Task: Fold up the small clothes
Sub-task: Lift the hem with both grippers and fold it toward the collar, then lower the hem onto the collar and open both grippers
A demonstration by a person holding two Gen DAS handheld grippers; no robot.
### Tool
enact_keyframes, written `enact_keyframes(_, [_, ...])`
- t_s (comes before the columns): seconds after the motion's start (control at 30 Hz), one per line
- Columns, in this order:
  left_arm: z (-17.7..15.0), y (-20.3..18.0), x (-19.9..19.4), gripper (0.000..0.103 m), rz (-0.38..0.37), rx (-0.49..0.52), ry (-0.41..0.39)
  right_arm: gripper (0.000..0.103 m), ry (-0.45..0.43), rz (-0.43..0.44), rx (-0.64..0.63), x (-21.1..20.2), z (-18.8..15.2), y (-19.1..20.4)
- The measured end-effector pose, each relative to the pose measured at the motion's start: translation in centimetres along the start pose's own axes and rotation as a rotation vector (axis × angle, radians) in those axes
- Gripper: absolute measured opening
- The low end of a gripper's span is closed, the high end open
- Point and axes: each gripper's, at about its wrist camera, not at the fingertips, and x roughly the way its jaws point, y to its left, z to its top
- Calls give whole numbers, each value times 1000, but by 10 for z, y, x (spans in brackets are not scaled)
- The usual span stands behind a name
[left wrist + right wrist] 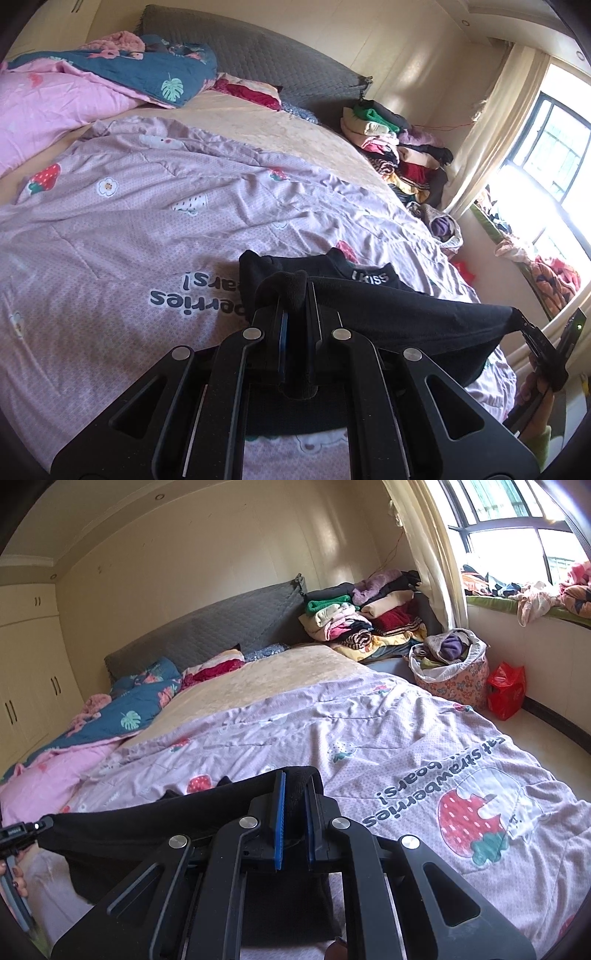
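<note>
- The bed (266, 672) fills most of both views, with a grey padded headboard (207, 635) at its far end, toward 11 o'clock in the right wrist view.
- A lilac quilt (369, 731) printed with strawberries and bears is spread over the near part of the bed; a pink and blue duvet (74, 85) lies bunched at 10 o'clock in the left wrist view.
- A window (517, 524) with a cream curtain (439, 554) sits at 1 o'clock in the right wrist view.
- A pile of folded clothes (365, 620) is stacked beside the headboard at 12 to 1 o'clock.
- A flowered bag (450, 672) stuffed with clothes stands just beside the bed at 2 o'clock, and a red plastic bag (506, 690) stands next to it.
- The black garment (406, 317) hangs stretched between the two tools, low over the near edge of the quilt; a white "UKISS" label shows on the part resting on the quilt.
- The left tool (295, 295) is clenched on one bunched corner of the black garment, at 6 o'clock in its own view.
- The right tool (294, 794) is clamped on the other edge of the garment, with dark cloth between its blue pads (280, 812).
</note>
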Motion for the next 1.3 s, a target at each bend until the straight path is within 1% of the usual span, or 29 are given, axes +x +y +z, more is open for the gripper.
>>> enact_keyframes(0.4, [-2, 7, 32, 2, 61, -17, 5, 8, 47, -4, -44, 39, -2, -2])
enact_keyframes(0.53, [-3, 7, 45, 2, 89, -7, 24, 8, 73, -5, -52, 53, -5, -3])
enact_keyframes(0.63, [-6, 10, 55, 3, 102, -18, 44, 9, 121, -10, -51, 67, -13, -6])
enact_keyframes(0.67, [-7, 11, 56, 4, 106, -22, 45, 17, 133, -15, -50, 70, -14, -7])
enact_keyframes(0.7, [-8, 11, 57, 4, 108, -24, 45, 21, 138, -38, -53, 71, -16, -7])
enact_keyframes(0.73, [-10, 11, 58, 4, 115, -23, 46, 25, 141, -61, -62, 72, -17, -8])
enact_keyframes(0.77, [-11, 10, 55, 6, 121, -23, 40, 26, 145, -68, -63, 71, -18, -10])
enact_keyframes(0.8, [-12, 9, 53, 11, 130, -19, 31, 28, 148, -67, -53, 70, -18, -13])
enact_keyframes(0.83, [-13, 8, 48, 16, 149, -9, 13, 32, 151, -68, -32, 67, -17, -17])
enact_keyframes(0.87, [-14, 8, 44, 17, 159, -5, -1, 35, 150, -65, -22, 64, -17, -20])
enact_keyframes(1.0, [-16, 5, 26, 18, 180, 20, -29, 35, 140, -59, -51, 53, -13, -21])
enact_keyframes(1.1, [-18, -2, 14, 18, 164, 54, -25, 35, 138, -23, -103, 43, -11, -11])
enact_keyframes(1.17, [-20, -8, 12, 14, 154, 80, -7, 28, 150, 17, -139, 38, -11, -1])
enact_keyframes(1.2, [-22, -12, 11, 8, 142, 91, 5, 24, 156, 36, -162, 37, -11, 5])
enact_keyframes(1.23, [-24, -15, 10, 5, 134, 103, 15, 19, 161, 50, -181, 35, -13, 11])
enact_keyframes(1.3, [-29, -23, 10, 4, 128, 134, 37, 17, 186, 101, -213, 33, -16, 23])
